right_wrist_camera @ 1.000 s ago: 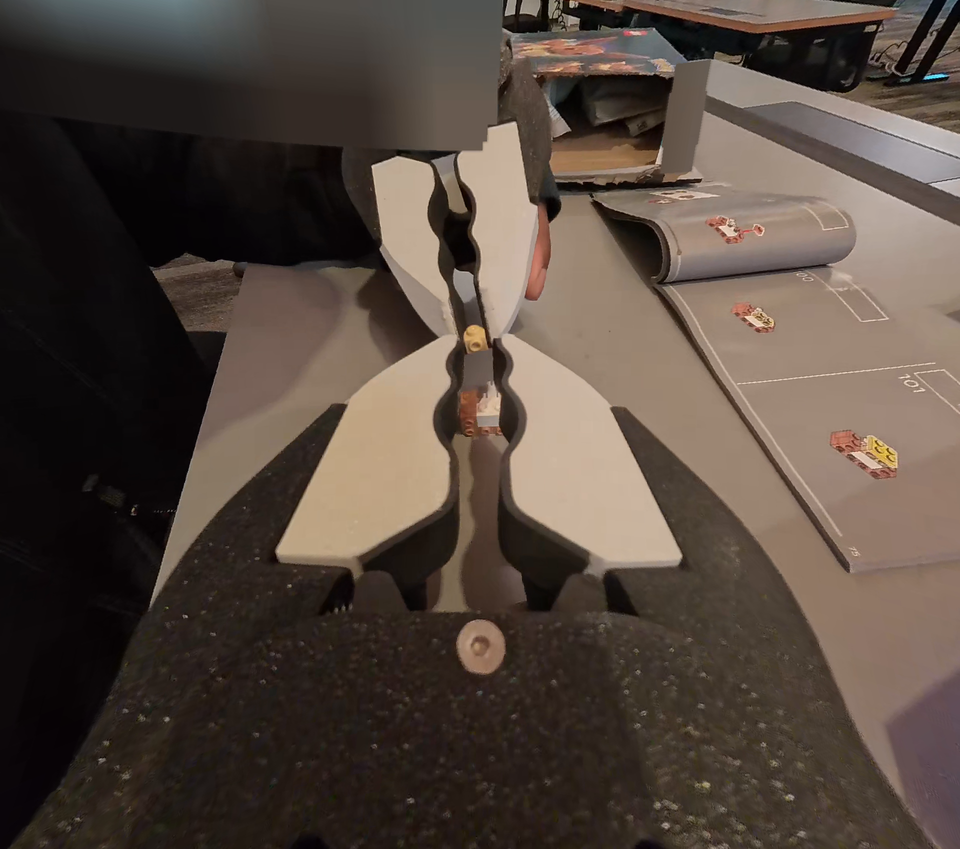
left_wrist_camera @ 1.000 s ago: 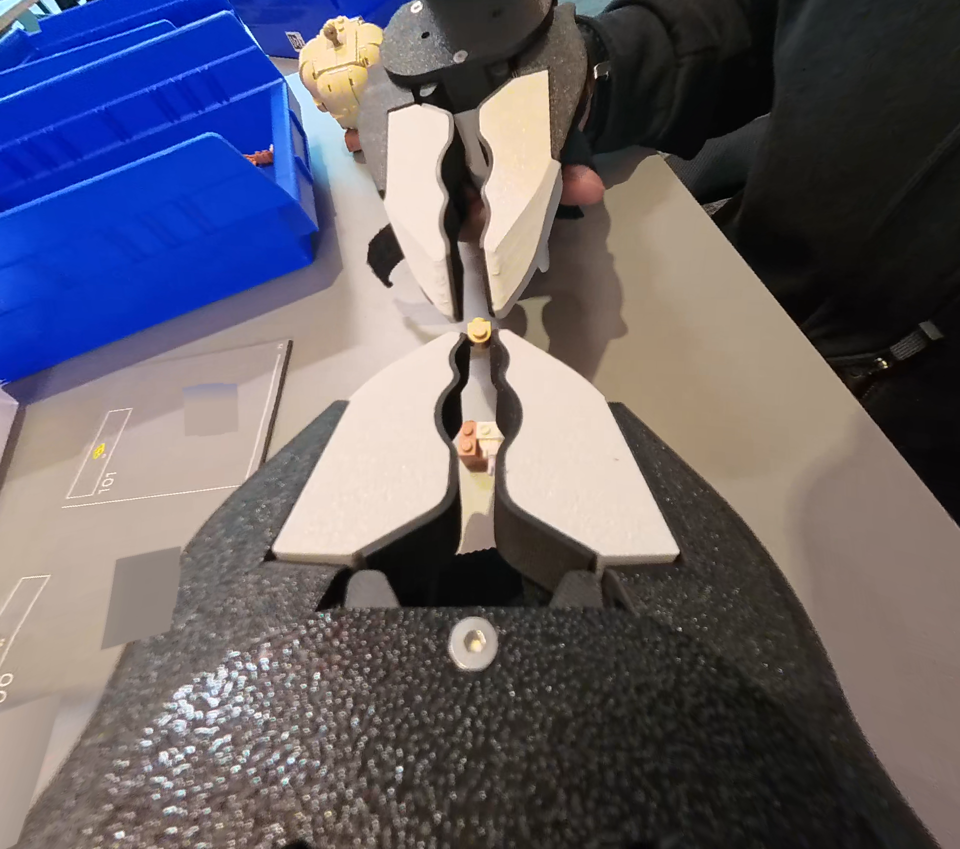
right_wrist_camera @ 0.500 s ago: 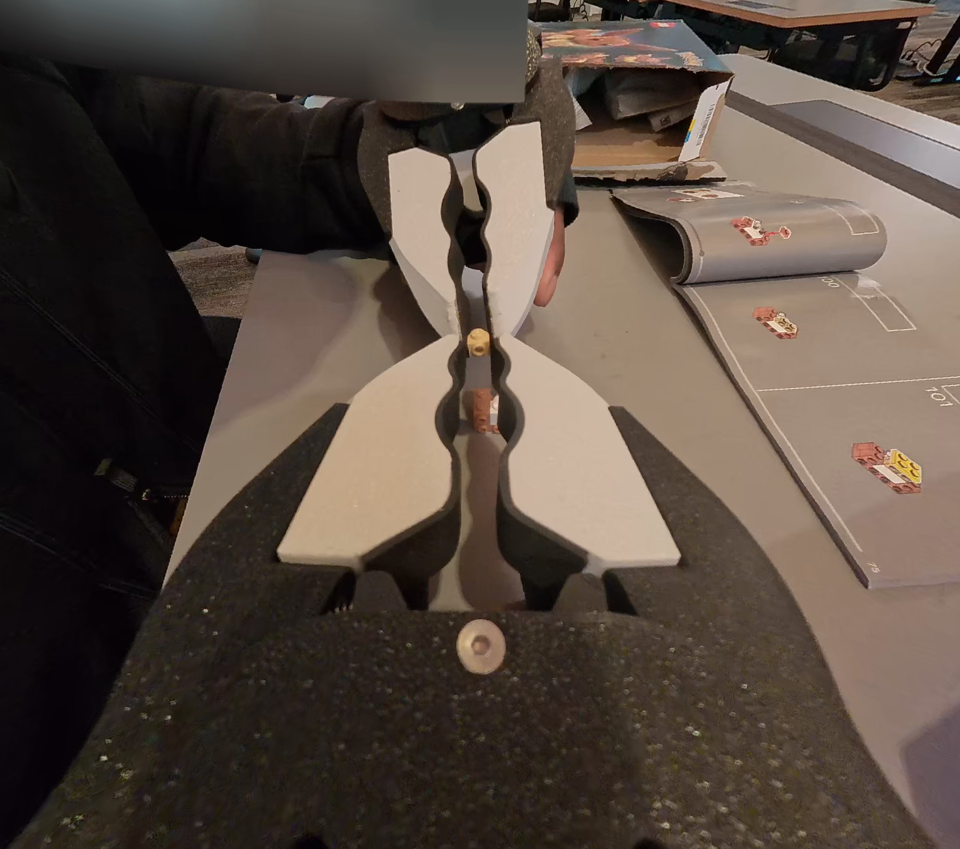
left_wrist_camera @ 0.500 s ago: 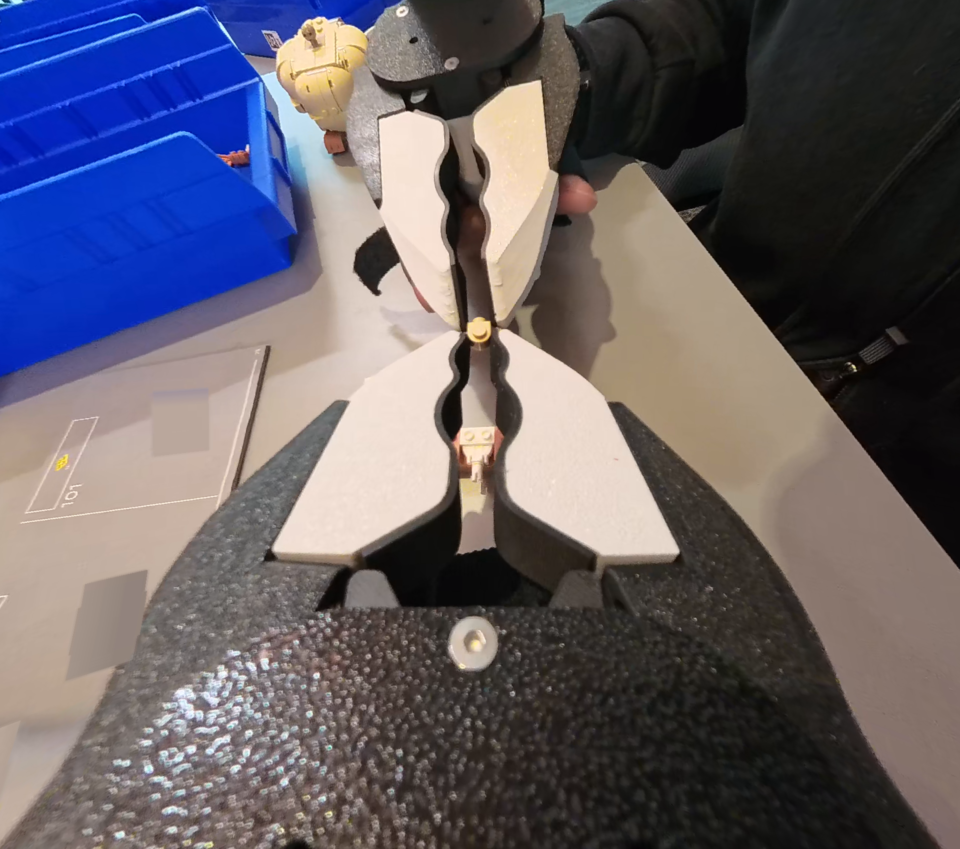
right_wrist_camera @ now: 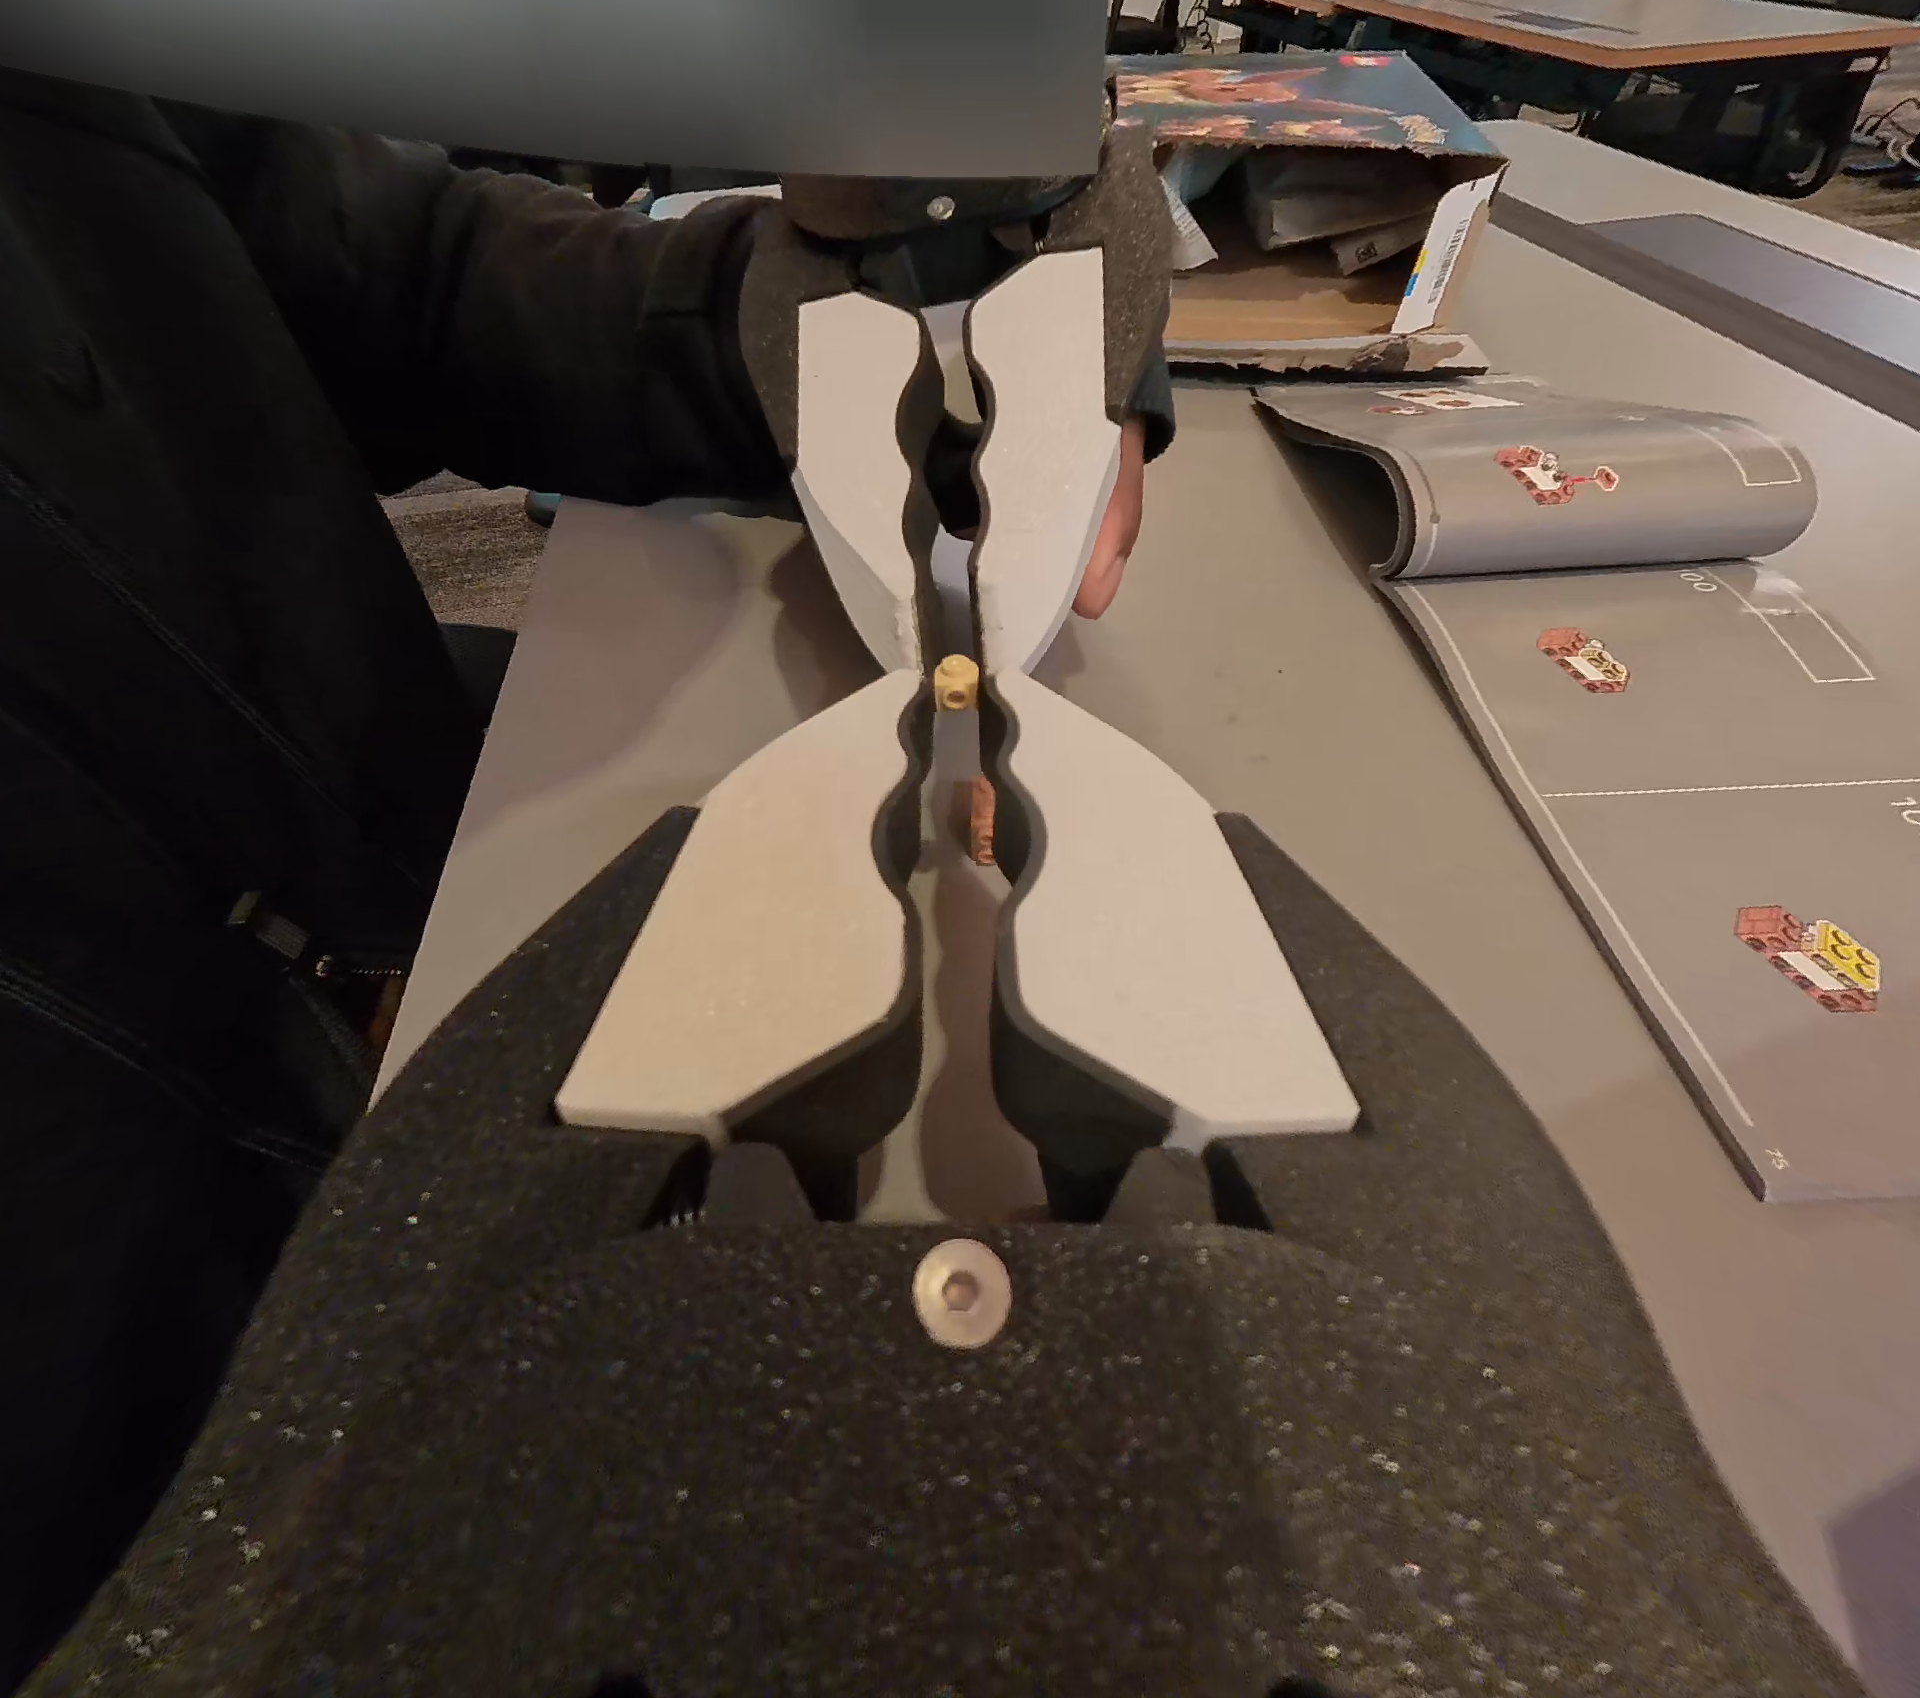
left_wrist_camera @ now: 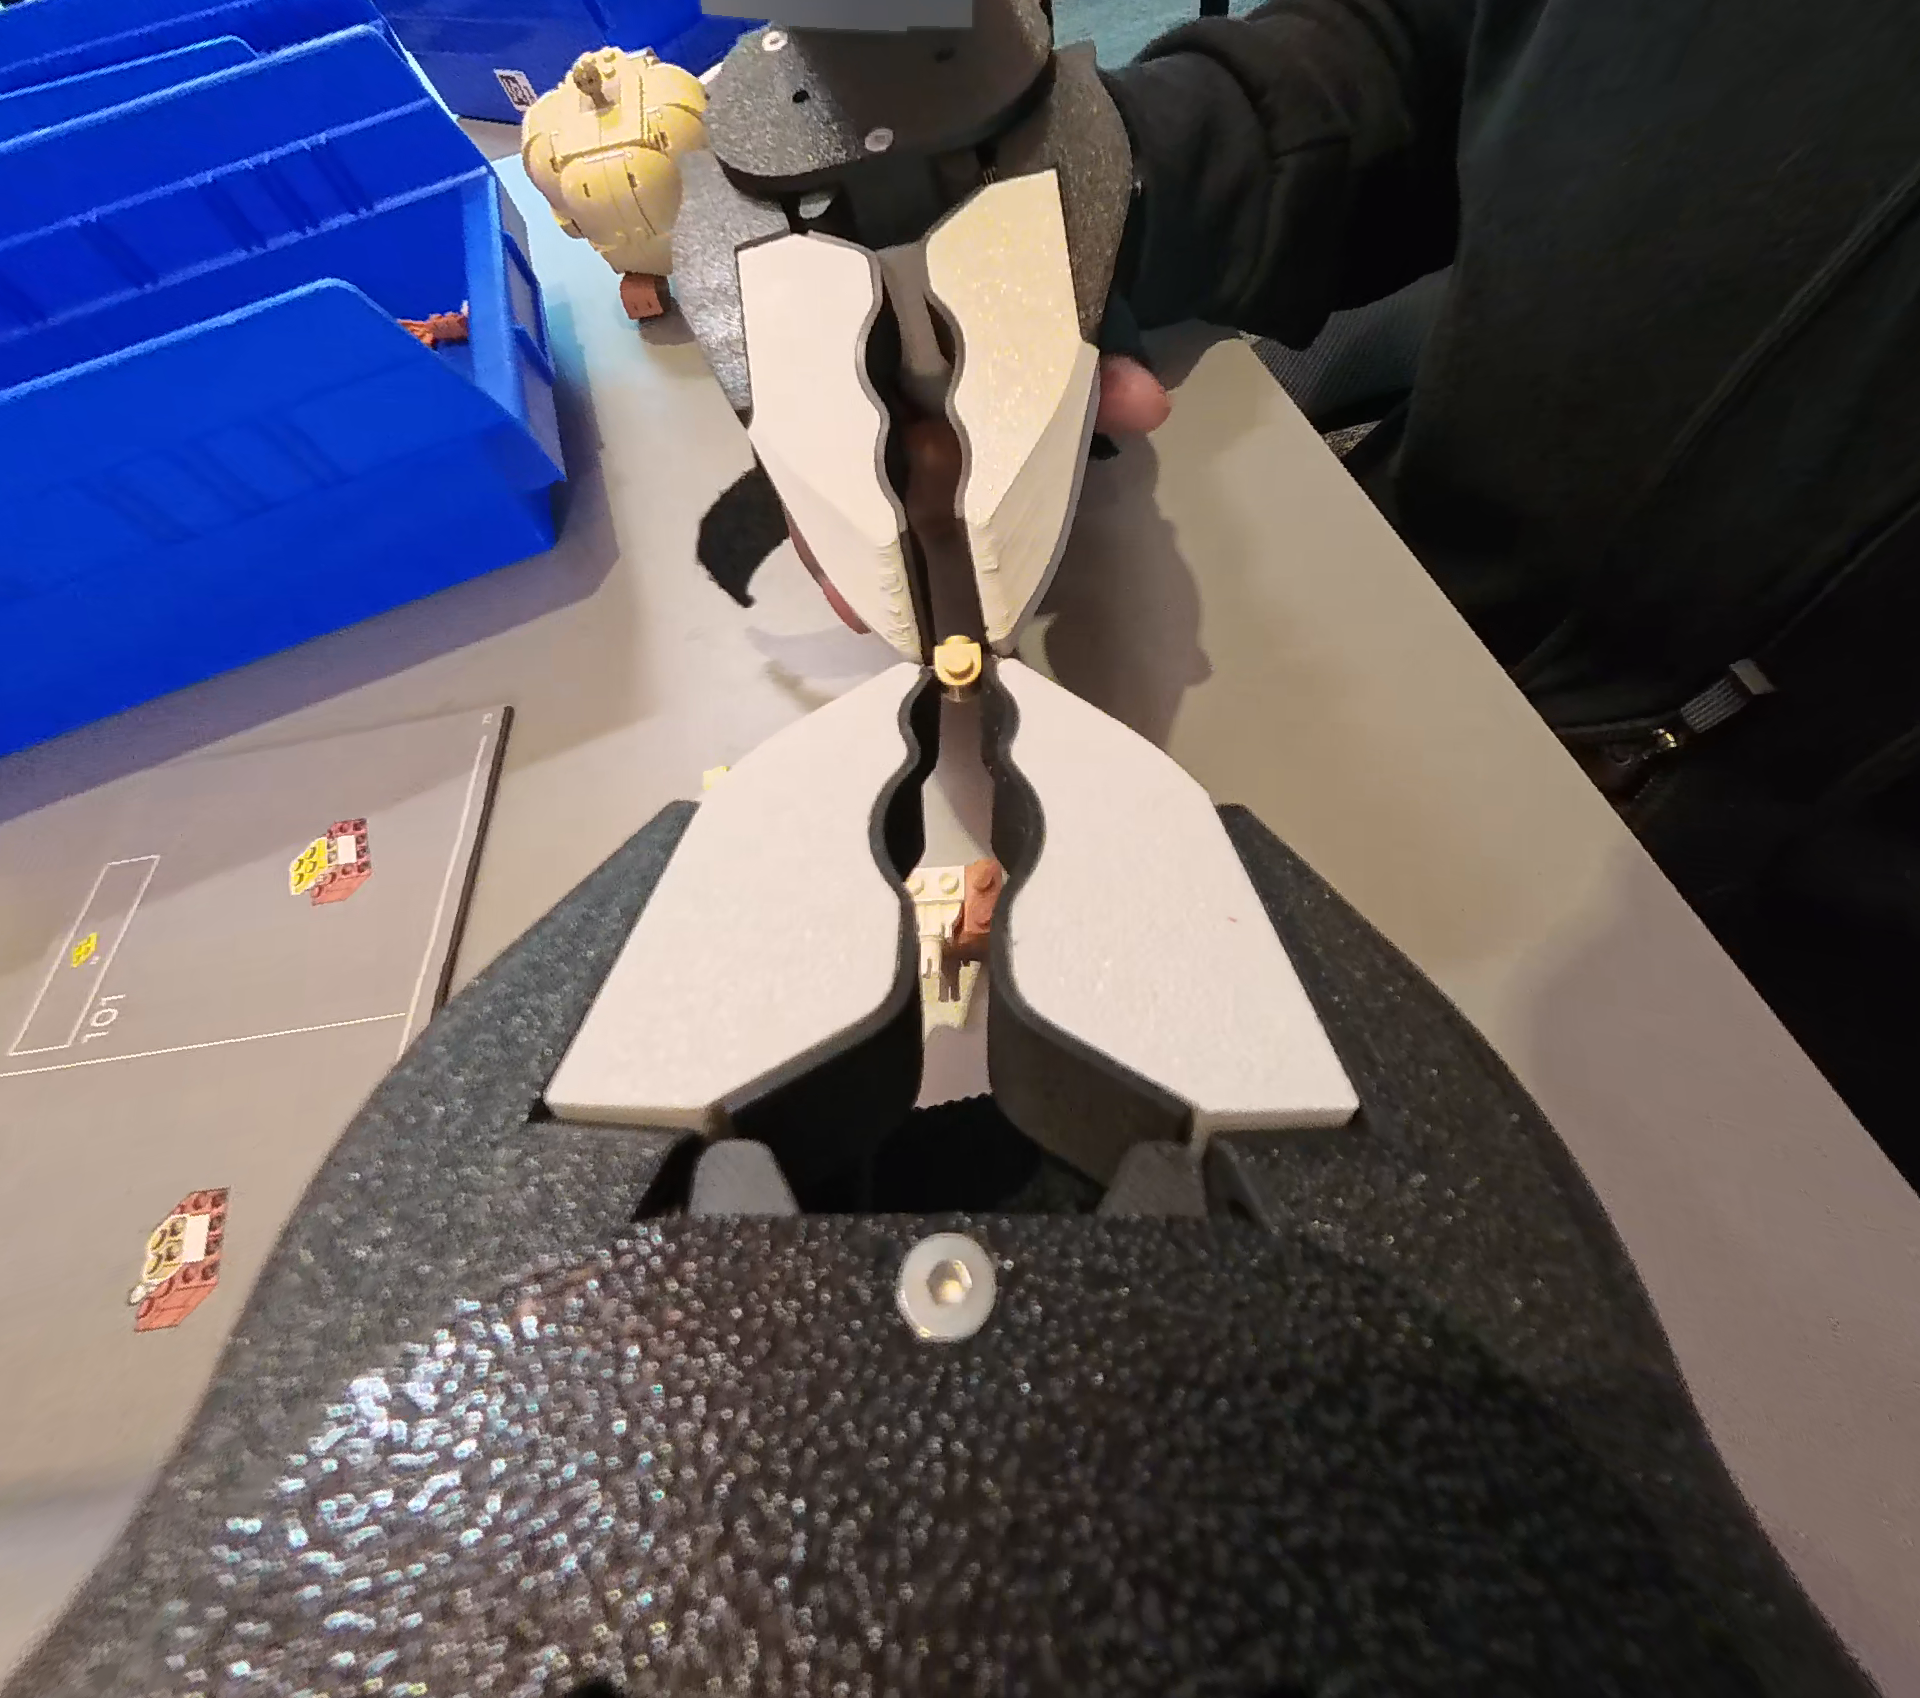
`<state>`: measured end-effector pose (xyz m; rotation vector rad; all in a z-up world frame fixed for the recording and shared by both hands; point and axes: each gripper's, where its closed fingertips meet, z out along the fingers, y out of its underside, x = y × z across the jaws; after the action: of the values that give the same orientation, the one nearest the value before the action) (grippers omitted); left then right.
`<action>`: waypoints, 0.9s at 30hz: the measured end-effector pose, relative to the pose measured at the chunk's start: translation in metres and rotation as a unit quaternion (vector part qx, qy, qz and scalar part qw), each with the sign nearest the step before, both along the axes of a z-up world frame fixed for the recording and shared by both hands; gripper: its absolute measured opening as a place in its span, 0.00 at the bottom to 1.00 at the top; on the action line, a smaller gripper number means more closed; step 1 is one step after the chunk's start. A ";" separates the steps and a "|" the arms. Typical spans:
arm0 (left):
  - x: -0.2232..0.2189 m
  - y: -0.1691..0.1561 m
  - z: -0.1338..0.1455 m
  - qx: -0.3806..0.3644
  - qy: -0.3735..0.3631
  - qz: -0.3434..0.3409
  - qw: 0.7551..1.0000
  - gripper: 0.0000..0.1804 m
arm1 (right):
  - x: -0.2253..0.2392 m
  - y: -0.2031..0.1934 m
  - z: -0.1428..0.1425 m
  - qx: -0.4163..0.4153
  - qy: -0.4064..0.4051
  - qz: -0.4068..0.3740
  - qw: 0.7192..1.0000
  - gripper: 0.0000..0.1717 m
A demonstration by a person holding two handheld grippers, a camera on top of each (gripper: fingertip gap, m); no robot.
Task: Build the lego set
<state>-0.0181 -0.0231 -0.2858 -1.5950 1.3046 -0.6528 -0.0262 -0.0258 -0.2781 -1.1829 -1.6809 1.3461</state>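
Brick [left_wrist_camera: 956,666] of tan plastic, tiny and single-studded, hangs in the air above the grey tabletop [left_wrist_camera: 1299,713], at the exact spot where the two pairs of tongs meet tip to tip. The left tongs [left_wrist_camera: 956,694] are narrowed to roughly the brick's width, and their white fingertips [left_wrist_camera: 1023,698] press on its lower flanks. The right tongs [right_wrist_camera: 956,701] come in from the opposite side, equally narrow, and their tips close on the same piece. Each pair is held by a hand in a dark sleeve [left_wrist_camera: 1299,173].

It looks feather-light, rigid and smooth, so it is likely to twist or pop free under an uneven squeeze. Its two flat opposite sides look like the surest hold, clear of the top stud and the side hole.

Through the slot between the fingers a small white-and-brown assembly [left_wrist_camera: 951,905] shows, apparently lying on the tabletop below. An open instruction booklet [right_wrist_camera: 1714,817] lies nearby, with a torn cardboard box [right_wrist_camera: 1299,246] beyond it. Blue bins [left_wrist_camera: 260,401] and a rounded cream toy model [left_wrist_camera: 613,162] stand on the other side.
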 end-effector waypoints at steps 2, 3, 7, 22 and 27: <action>0.000 0.000 0.000 0.000 -0.001 0.001 1.000 0.04 | 0.000 0.000 0.000 0.001 0.002 -0.001 1.000 0.04; 0.000 0.000 0.000 0.000 -0.002 0.001 1.000 0.04 | 0.000 0.000 0.000 0.001 0.002 -0.002 1.000 0.04; 0.000 0.001 -0.001 -0.004 -0.005 0.005 1.000 0.04 | 0.000 0.002 0.000 -0.004 -0.002 -0.005 1.000 0.04; -0.021 0.005 -0.041 -0.020 0.102 0.016 0.995 0.18 | 0.000 0.011 -0.001 -0.005 -0.006 -0.028 1.000 0.04; -0.025 0.005 -0.062 -0.049 0.147 0.024 0.988 0.23 | 0.000 0.014 -0.003 -0.009 -0.013 -0.034 0.999 0.04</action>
<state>-0.0428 -0.0183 -0.3479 -1.8496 1.4597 -0.4705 -0.0264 -0.0117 -0.2808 -1.2629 -1.6348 1.3112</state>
